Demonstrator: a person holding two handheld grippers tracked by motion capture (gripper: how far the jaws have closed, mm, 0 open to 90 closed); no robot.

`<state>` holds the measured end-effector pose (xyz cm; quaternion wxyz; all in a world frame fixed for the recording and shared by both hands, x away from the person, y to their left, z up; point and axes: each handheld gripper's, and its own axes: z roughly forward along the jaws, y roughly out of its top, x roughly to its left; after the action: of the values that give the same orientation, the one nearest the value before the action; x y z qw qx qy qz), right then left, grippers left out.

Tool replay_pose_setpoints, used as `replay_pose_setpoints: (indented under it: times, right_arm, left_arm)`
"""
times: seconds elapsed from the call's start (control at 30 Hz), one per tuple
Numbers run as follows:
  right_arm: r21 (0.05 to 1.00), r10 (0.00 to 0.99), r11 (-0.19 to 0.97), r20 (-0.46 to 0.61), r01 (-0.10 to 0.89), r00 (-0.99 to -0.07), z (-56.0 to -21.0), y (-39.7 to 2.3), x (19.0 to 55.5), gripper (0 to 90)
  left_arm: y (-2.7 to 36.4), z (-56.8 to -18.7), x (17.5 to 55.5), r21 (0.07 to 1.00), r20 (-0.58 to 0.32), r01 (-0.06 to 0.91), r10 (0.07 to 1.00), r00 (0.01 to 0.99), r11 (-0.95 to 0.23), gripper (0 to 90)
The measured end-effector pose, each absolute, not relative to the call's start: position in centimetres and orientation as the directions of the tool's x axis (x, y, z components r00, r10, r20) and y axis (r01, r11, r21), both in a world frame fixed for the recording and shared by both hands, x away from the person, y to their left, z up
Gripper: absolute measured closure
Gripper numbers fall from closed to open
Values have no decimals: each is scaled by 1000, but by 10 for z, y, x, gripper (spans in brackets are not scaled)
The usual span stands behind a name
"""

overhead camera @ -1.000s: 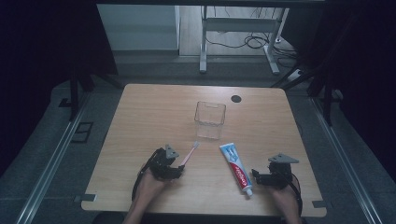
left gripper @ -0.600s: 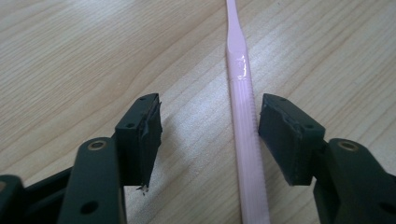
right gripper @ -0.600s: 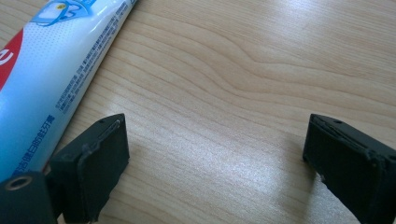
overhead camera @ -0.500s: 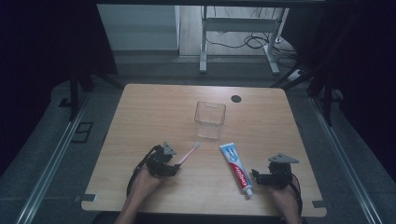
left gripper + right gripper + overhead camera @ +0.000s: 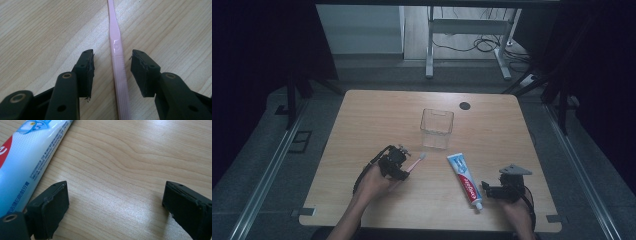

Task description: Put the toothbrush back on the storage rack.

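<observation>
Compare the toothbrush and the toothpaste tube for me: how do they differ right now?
The toothbrush is slim and pink; the toothpaste tube is broad, flat, blue, white and red. The toothbrush handle lies between the left gripper's jaws, which have just been closing, though gaps remain on both sides; the tube lies just outside the right gripper's wide-open jaws. The toothbrush head points toward the clear container; the tube's cap points toward the person. Both lie flat on the table.
</observation>
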<state>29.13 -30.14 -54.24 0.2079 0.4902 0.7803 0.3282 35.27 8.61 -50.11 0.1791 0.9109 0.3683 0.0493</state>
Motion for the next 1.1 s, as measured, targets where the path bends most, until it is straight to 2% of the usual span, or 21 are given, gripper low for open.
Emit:
replay_pose_setpoints:
  times: [0.4, 0.73, 0.9, 1.1]
  right_arm:
    - [715, 900, 305, -2, 629, -435, -542, -301, 291, 62]
    - [715, 899, 307, -2, 628, -438, -542, -301, 292, 61]
    - [715, 899, 308, -2, 628, -439, -542, -301, 292, 62]
    - [716, 899, 308, -3, 626, -439, -542, -301, 292, 62]
  left_arm:
    - [61, -497, 376, 222, -36, 668, 679, 733, -710, 631]
    - [53, -500, 382, 156, -32, 661, 665, 746, -734, 702]
    - [51, -500, 383, 149, -37, 668, 671, 740, -729, 778]
    - [54, -497, 384, 185, -52, 677, 681, 730, -712, 787]
